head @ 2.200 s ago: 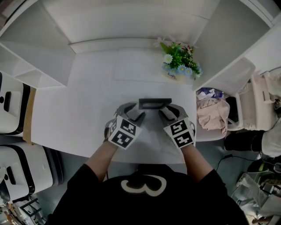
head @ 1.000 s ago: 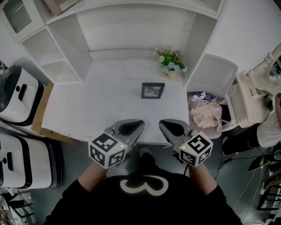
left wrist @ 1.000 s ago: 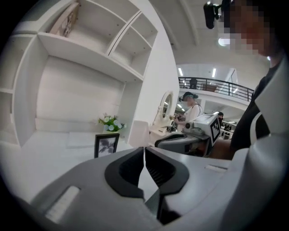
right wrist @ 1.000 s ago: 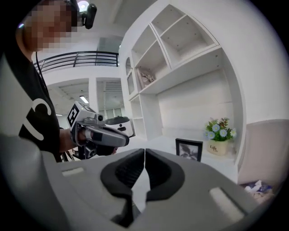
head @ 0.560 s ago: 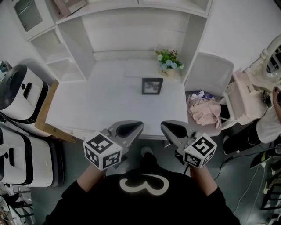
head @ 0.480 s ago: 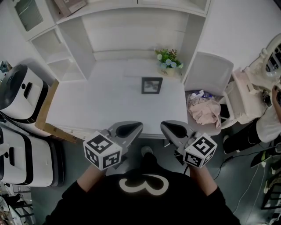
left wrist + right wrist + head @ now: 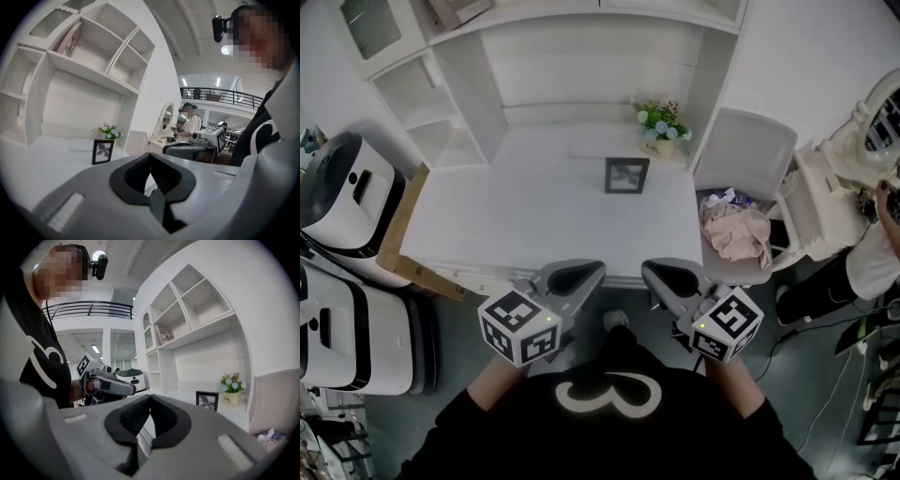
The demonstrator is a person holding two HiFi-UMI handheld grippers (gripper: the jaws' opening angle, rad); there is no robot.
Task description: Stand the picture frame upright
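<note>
With my left tool [image 7: 573, 277] and right tool [image 7: 674, 277] both closed on nothing, well apart from the small black rectangular picture frame [image 7: 626, 175] standing upright on the white table [image 7: 516, 220], bumping the table edge could topple it.

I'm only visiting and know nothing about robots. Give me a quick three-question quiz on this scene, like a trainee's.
1. True or false: the picture frame lies flat on the white desk.
2. What stands behind the frame, toward the right? A flower pot; B lamp; C mug.
3. Fill in: the left gripper and the right gripper are both ____ and empty.
Key: 1 false, it stands upright; 2 A; 3 shut.
</note>
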